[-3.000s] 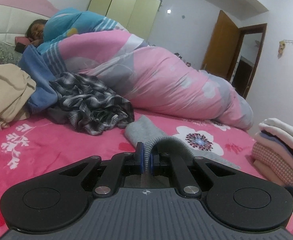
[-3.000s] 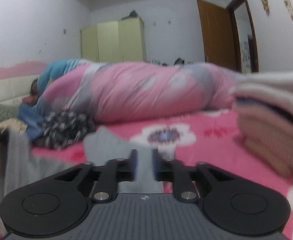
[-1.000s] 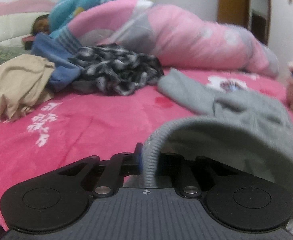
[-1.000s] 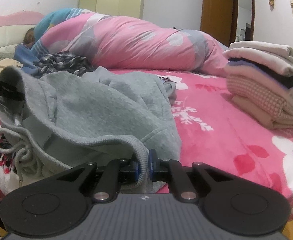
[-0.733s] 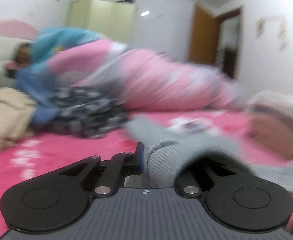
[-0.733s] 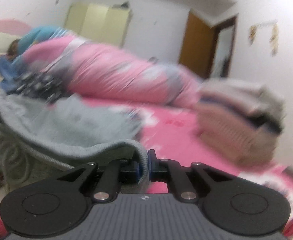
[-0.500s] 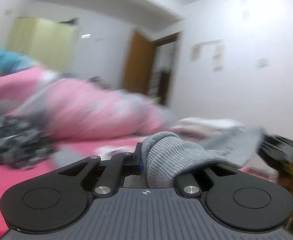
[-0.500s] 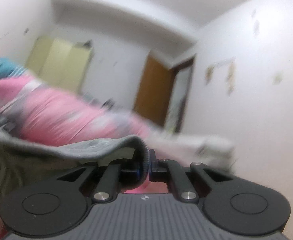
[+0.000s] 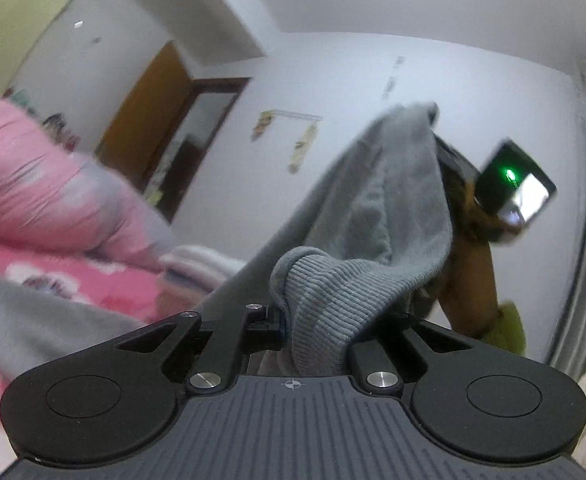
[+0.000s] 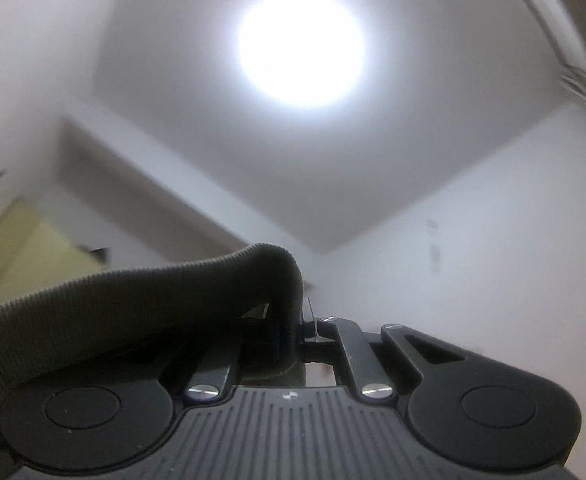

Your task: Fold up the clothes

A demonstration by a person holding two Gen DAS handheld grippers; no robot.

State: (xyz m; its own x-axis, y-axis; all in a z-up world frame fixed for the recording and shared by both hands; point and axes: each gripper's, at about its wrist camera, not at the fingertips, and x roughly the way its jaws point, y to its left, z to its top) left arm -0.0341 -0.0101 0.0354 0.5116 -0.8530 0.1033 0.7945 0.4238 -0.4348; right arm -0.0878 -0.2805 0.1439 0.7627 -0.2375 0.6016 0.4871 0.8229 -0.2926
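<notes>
A grey sweatshirt [image 9: 389, 200] hangs stretched in the air between both grippers. My left gripper [image 9: 289, 328] is shut on its ribbed hem, which bunches over the fingers and hides the right one. From there the cloth rises to the upper right, where the other gripper [image 9: 449, 164] holds it high. In the right wrist view my right gripper [image 10: 297, 332] is shut on the ribbed band of the sweatshirt [image 10: 133, 292], which trails off to the left. That camera points up at the ceiling.
Below left lies the pink flowered bed [image 9: 93, 280] with a rolled pink quilt [image 9: 45, 184] and a stack of folded clothes [image 9: 197, 264]. An open brown door [image 9: 145, 120] is behind. A bright ceiling lamp [image 10: 301, 40] and a yellow wardrobe [image 10: 25, 256] show.
Both grippers rose and tipped upward, lifting the grey sweatshirt off the bed. The left view swung right toward the wall and door. The right view swung from the bed up to the ceiling.
</notes>
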